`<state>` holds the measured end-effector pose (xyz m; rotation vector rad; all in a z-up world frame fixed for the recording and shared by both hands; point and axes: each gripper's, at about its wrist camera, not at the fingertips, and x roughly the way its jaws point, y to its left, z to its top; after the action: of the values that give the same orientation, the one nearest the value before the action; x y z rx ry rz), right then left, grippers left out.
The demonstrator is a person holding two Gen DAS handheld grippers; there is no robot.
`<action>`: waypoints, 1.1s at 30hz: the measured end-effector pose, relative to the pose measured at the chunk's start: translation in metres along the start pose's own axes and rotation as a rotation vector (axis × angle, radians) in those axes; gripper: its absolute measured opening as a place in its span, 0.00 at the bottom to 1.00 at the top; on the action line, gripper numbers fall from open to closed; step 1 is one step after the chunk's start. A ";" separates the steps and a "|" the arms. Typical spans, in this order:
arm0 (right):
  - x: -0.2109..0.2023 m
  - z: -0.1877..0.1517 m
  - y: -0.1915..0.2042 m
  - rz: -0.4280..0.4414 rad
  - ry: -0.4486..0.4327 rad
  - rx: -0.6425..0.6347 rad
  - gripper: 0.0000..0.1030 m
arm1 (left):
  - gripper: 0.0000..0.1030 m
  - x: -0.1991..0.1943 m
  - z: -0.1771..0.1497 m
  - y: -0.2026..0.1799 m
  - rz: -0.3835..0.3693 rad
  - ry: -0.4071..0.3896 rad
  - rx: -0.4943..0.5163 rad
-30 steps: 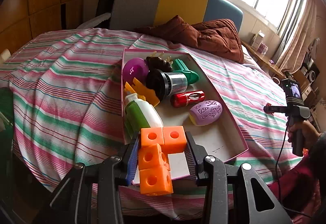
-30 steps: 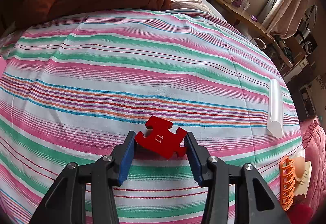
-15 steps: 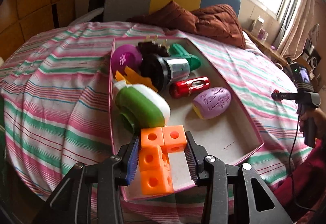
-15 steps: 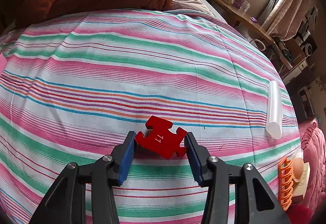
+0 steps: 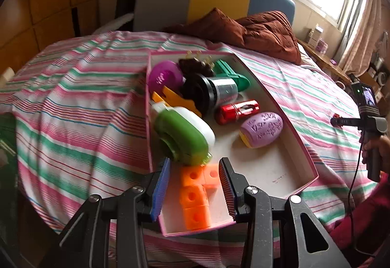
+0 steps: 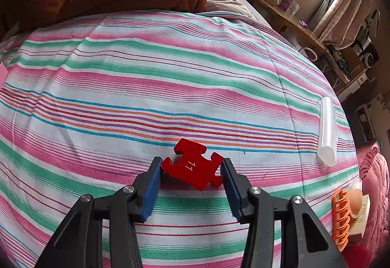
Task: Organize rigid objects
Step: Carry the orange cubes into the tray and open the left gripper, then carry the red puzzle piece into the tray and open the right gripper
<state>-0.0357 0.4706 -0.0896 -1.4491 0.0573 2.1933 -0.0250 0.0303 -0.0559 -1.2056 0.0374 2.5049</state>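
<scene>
Two grippers, one load let go, one held.

My left gripper (image 5: 195, 162) hides the near corner of the pink box (image 5: 268, 165), and the dark thing at its far end is too jumbled to name. The orange cube block (image 5: 195, 195), clamped high between my pads a second ago, now lies lower on the box floor beside the green-and-white toy (image 5: 182, 134), with a strip of floor showing between it and my left pad. My right gripper (image 6: 191, 161) is unchanged, pinching the red puzzle piece (image 6: 192, 168) over the striped sheet (image 6: 170, 68).
</scene>
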 end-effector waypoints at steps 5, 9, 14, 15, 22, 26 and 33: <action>0.000 0.000 0.000 -0.004 0.001 -0.006 0.47 | 0.41 -0.010 0.007 0.004 0.038 -0.012 -0.023; -0.001 -0.001 0.000 0.007 0.004 -0.004 0.47 | 0.42 -0.016 0.009 0.009 0.060 -0.021 -0.035; -0.004 -0.002 0.000 0.042 0.012 0.007 0.47 | 0.42 -0.019 0.009 0.013 0.077 -0.025 -0.050; -0.004 -0.003 0.001 0.052 0.012 0.005 0.47 | 0.42 -0.020 0.009 0.014 0.082 -0.025 -0.052; -0.011 -0.007 0.019 0.179 0.023 -0.034 0.47 | 0.42 -0.024 0.007 0.019 0.097 -0.028 -0.066; -0.017 -0.011 0.035 0.240 0.036 -0.083 0.47 | 0.42 -0.026 0.008 0.020 0.107 -0.036 -0.067; -0.030 -0.017 0.050 0.268 0.050 -0.118 0.47 | 0.42 -0.031 0.009 0.020 0.122 -0.050 -0.060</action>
<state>-0.0335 0.4108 -0.0828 -1.6435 0.1505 2.4080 -0.0203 0.0039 -0.0295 -1.1966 0.0232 2.6586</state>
